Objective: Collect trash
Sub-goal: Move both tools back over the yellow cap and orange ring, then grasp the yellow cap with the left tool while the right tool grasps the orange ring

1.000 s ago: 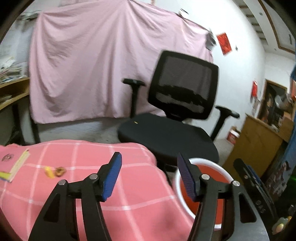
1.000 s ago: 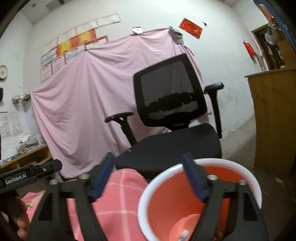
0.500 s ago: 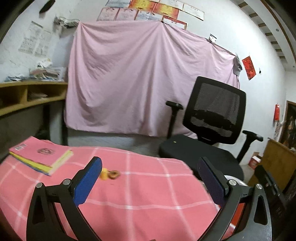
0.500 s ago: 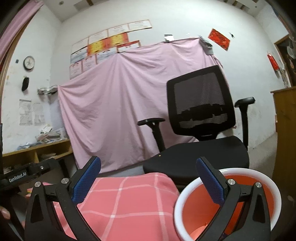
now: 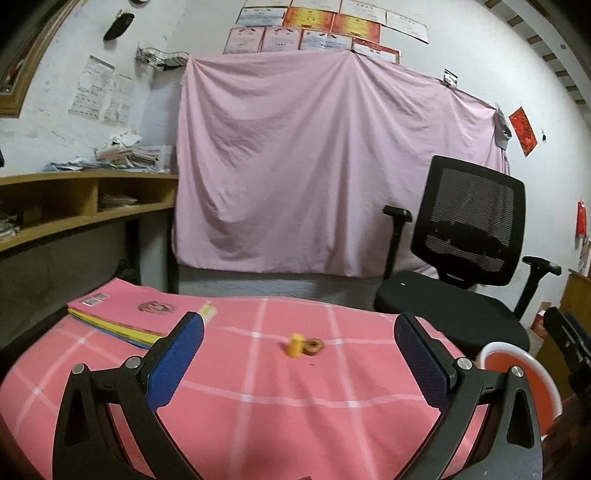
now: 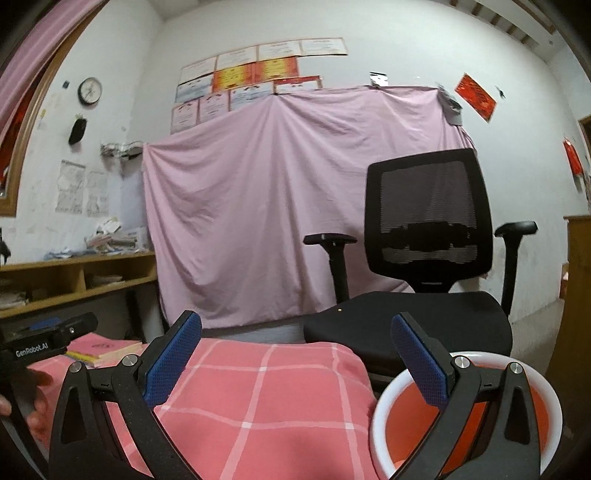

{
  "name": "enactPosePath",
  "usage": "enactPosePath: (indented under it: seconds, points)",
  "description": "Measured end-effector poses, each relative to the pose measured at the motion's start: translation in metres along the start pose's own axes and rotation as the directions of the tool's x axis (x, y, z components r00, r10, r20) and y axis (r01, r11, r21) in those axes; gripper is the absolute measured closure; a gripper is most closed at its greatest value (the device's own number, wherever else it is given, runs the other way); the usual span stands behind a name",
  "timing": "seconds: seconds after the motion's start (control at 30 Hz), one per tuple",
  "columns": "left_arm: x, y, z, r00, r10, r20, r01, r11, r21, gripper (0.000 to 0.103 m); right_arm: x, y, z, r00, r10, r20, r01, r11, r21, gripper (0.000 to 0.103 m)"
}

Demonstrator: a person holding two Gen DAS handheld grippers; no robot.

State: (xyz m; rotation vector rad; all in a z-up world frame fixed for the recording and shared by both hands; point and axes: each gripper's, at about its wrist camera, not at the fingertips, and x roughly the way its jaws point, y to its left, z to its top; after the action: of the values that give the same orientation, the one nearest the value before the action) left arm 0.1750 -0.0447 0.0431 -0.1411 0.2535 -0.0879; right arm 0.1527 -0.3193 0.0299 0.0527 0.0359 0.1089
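**Left wrist view: both claws wide open, two scraps lying on the pink cloth**

Left wrist view, nearest first: the left gripper [image 5: 297, 363] has its blue pads spread wide with nothing between them. Past its fingers, near the middle of the pink checked tablecloth [image 5: 258, 406], lie two small bits of trash touching each other: a yellow piece [image 5: 294, 345] and a brown ring-shaped piece [image 5: 313, 346] to its right. Nothing stands between the claw and them. To the far left on the cloth sits a stack of pink books [image 5: 129, 314] with yellow edges. At the right edge of the table, lower than the cloth, is the bin [image 5: 532, 373], white-rimmed and orange inside.

In the right wrist view the right gripper [image 6: 295, 360] is likewise fully open and empty, hanging over the right end of the cloth. The bin [image 6: 384, 417] is partly behind its right finger. At the left edge the other gripper's black body shows, with part of a hand [image 6: 37, 410] under it.

Beyond the table stands a black mesh office chair [image 5: 469, 236], close to the bin. Behind it a pink sheet [image 5: 314, 166] hangs on the white wall, with certificates [image 5: 325, 29] pinned above. A wooden shelf [image 5: 74, 206] with loose papers runs along the left wall; a round clock [image 6: 89, 90] hangs higher up.
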Motion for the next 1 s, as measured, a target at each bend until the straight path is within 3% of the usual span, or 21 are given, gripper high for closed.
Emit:
enactPosePath:
  seconds: [0.23, 0.43, 0.6, 0.7, 0.8, 0.87, 1.0]
  points:
    - [-0.001, 0.024, 0.0, 0.999, 0.03, 0.043, -0.031, 0.999, 0.025, 0.002, 0.012, 0.027, 0.004, 0.998, 0.064, 0.02, -0.063, 0.997, -0.05, 0.0]
    - [0.012, 0.037, 0.004, 0.999, 0.01, 0.043, -0.012, 0.998, 0.058, 0.002, 0.04, 0.051, 0.005, 0.991, 0.134, -0.005, -0.134, 0.985, -0.105, 0.0]
    - [0.033, 0.042, 0.006, 0.999, -0.035, -0.003, 0.035, 0.993, 0.114, 0.002, 0.078, 0.061, 0.006, 0.979, 0.179, -0.095, -0.19, 0.975, -0.118, 0.0]
    - [0.051, 0.046, 0.005, 0.996, -0.066, -0.064, 0.072, 0.993, 0.097, 0.003, 0.098, 0.065, 0.006, 0.965, 0.207, -0.159, -0.225, 0.968, -0.107, 0.003]
    - [0.075, 0.05, 0.002, 0.98, -0.121, -0.16, 0.13, 0.99, 0.052, 0.013, 0.124, 0.073, 0.0, 0.936, 0.233, -0.263, -0.27, 0.956, -0.114, 0.019]
    - [0.089, 0.049, 0.001, 0.963, -0.149, -0.224, 0.159, 0.987, 0.029, 0.027, 0.137, 0.079, -0.008, 0.916, 0.239, -0.322, -0.289, 0.95, -0.12, 0.023]
    - [0.116, 0.047, -0.002, 0.92, -0.194, -0.341, 0.2, 0.98, -0.019, 0.044, 0.157, 0.087, -0.024, 0.872, 0.238, -0.428, -0.314, 0.943, -0.114, 0.039]
